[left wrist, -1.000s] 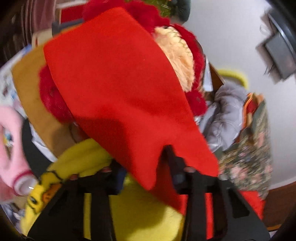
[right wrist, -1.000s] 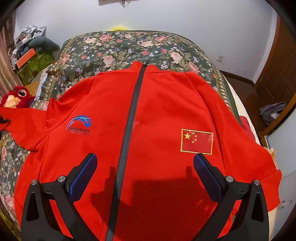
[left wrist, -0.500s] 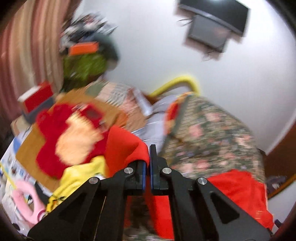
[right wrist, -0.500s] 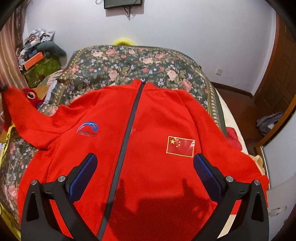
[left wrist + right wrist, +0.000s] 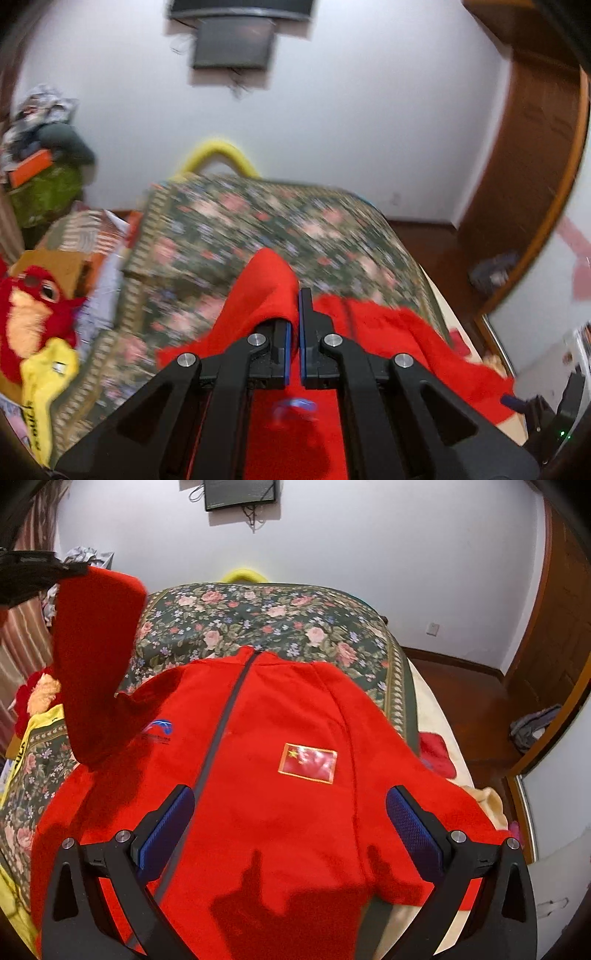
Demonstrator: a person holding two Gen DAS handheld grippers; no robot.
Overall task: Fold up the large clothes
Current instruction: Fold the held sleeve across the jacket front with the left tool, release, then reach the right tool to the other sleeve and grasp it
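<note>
A red zip jacket (image 5: 280,738) lies front-up on the floral bedspread (image 5: 266,613), with a flag patch (image 5: 308,762) on one chest side and a blue logo (image 5: 159,731) on the other. My left gripper (image 5: 294,325) is shut on the jacket's left sleeve (image 5: 266,284) and holds it lifted; in the right wrist view that sleeve (image 5: 96,657) hangs raised at the upper left. My right gripper (image 5: 290,827) is open and empty, hovering above the jacket's lower front.
A red plush toy (image 5: 26,310) and yellow cloth (image 5: 44,376) lie left of the bed. Boxes and clutter (image 5: 40,177) stand at the far left. A wooden door (image 5: 554,627) and floor are on the right. A screen (image 5: 240,493) hangs on the wall.
My left gripper closed on the red sleeve and lifted it up and over toward the jacket body. My right gripper stayed open and rose slightly above the jacket.
</note>
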